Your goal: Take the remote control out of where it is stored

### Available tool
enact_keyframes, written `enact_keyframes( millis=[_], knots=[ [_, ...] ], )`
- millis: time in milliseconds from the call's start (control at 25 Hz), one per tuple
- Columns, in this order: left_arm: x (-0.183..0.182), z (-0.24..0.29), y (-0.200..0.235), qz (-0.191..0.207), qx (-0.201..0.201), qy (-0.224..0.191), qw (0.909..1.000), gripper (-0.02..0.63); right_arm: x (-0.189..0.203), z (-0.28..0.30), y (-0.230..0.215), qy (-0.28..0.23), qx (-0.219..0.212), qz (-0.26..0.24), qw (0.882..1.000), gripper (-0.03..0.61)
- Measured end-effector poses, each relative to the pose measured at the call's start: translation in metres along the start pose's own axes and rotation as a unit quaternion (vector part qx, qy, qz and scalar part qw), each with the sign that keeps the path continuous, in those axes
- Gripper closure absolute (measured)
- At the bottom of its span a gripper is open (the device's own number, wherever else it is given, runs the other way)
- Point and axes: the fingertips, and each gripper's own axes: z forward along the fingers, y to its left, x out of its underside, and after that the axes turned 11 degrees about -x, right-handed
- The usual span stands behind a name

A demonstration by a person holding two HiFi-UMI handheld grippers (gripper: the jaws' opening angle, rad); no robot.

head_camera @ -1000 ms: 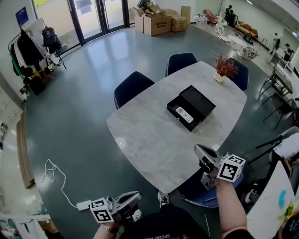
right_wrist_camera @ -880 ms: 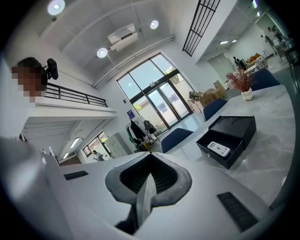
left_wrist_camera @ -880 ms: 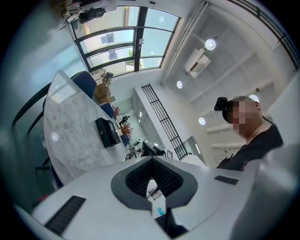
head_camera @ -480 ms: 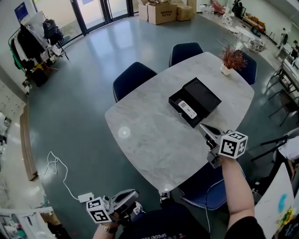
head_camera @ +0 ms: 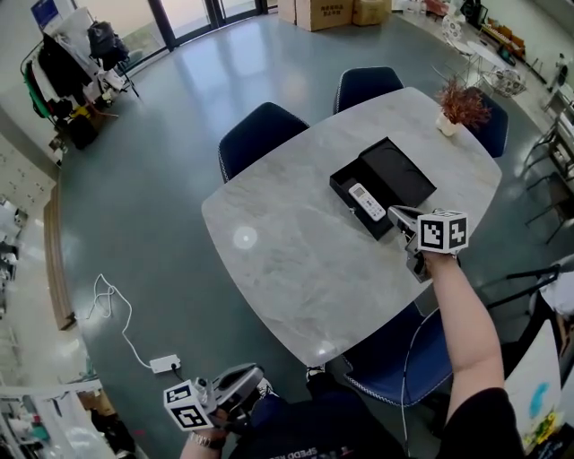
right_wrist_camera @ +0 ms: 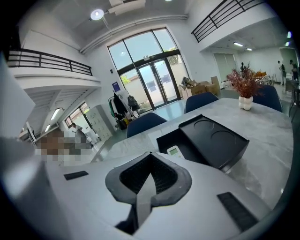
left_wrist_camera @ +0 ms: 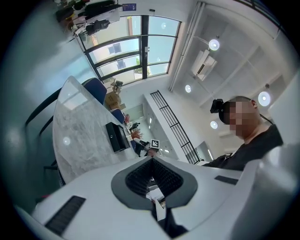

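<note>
Now our R gripper (head_camera: 401, 216), jaws closed & empty, sits just near-right of the remote control (head_camera: 367, 201), long axis toward it; L gripper (head_camera: 254, 376), closed too, well apart.

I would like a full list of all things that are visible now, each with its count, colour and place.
table: one, grey marble, centre
box: one, black, open, on the table's far right part
lid: one, black, lying against the box
remote control: one, white, inside the box
potted plant: one, reddish in a white pot, far corner of the table
chairs: four, dark blue, around the table
cardboard boxes: several, brown, far floor
clothes rack: one, dark clothes, upper left
power strip: one, white with cable, floor at left
right gripper: one, grey-white, shut, empty, at the box's near end
left gripper: one, grey-white, shut, low beside the person
</note>
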Motion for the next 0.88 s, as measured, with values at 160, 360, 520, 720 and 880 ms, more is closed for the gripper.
enact_keyframes(
  millis=[160,360,520,720,880],
  knots=[
    [0.008,0.002,0.001,-0.003,-0.010,-0.007,0.9999,0.607,-0.009,0.014,-0.037,0.039,0.029,-0.006,0.999,0.569],
    [0.014,-0.004,0.004,-0.008,-0.030,-0.017,0.9994,0.607,-0.001,0.037,-0.064,0.106,0.047,-0.024,0.993,0.569],
    [0.017,-0.008,0.008,-0.011,-0.044,-0.024,0.9987,0.607,0.010,0.048,-0.077,0.142,0.050,-0.022,0.988,0.560],
    [0.019,-0.008,0.013,-0.018,-0.053,-0.030,0.9980,0.607,0.017,0.062,-0.089,0.184,0.050,-0.024,0.981,0.483],
    [0.024,-0.009,0.015,-0.026,-0.062,-0.032,0.9972,0.607,0.026,0.074,-0.099,0.222,0.059,-0.032,0.973,0.465]
  ],
)
